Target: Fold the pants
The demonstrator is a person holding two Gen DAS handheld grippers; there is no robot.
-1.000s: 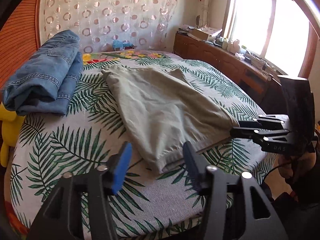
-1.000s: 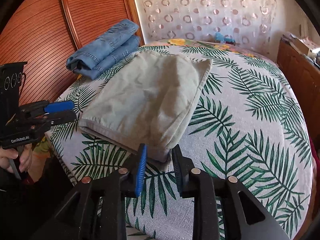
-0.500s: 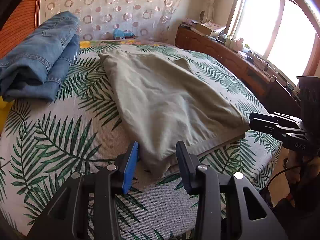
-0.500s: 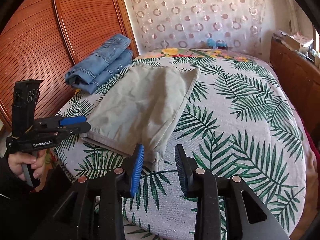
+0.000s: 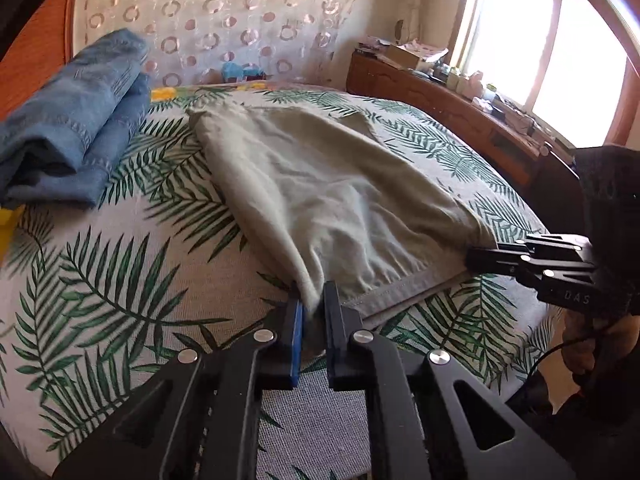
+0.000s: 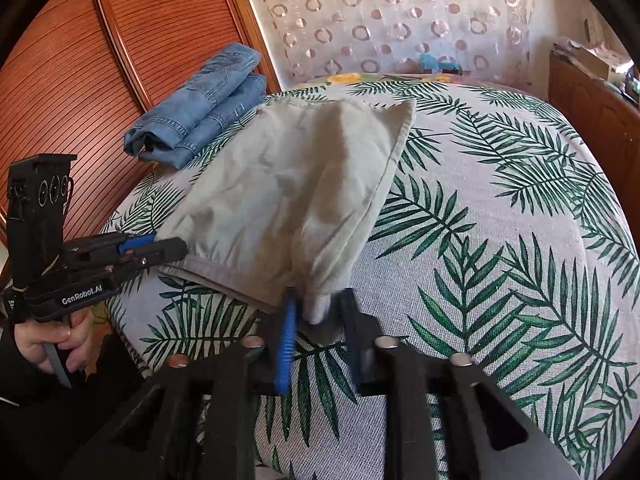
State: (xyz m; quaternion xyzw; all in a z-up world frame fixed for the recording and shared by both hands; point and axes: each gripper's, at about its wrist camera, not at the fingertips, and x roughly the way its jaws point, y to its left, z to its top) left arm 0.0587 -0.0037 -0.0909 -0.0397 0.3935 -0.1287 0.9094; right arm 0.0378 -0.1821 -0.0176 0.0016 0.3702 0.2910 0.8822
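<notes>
Grey-green pants [image 5: 320, 188] lie folded flat on the palm-leaf bed cover; they also show in the right wrist view [image 6: 288, 192]. My left gripper [image 5: 314, 308] is shut on the near left corner of the pants' hem. My right gripper [image 6: 316, 312] is closed on the near right corner, with cloth bunched between its fingers. Each gripper shows in the other's view, the right gripper [image 5: 480, 254] at one hem corner, the left gripper [image 6: 168, 246] at the other. The pinched corners are lifted slightly off the bed.
Folded blue jeans [image 5: 72, 132] lie at the far left of the bed [image 5: 120, 280], beside a wooden slatted wardrobe [image 6: 80, 80]. A wooden sideboard [image 5: 460, 108] with clutter runs under the window on the right. A patterned curtain hangs behind the bed.
Both grippers moved forward onto the near hem corners of the pants and closed on them. The cloth at both corners is now bunched and raised.
</notes>
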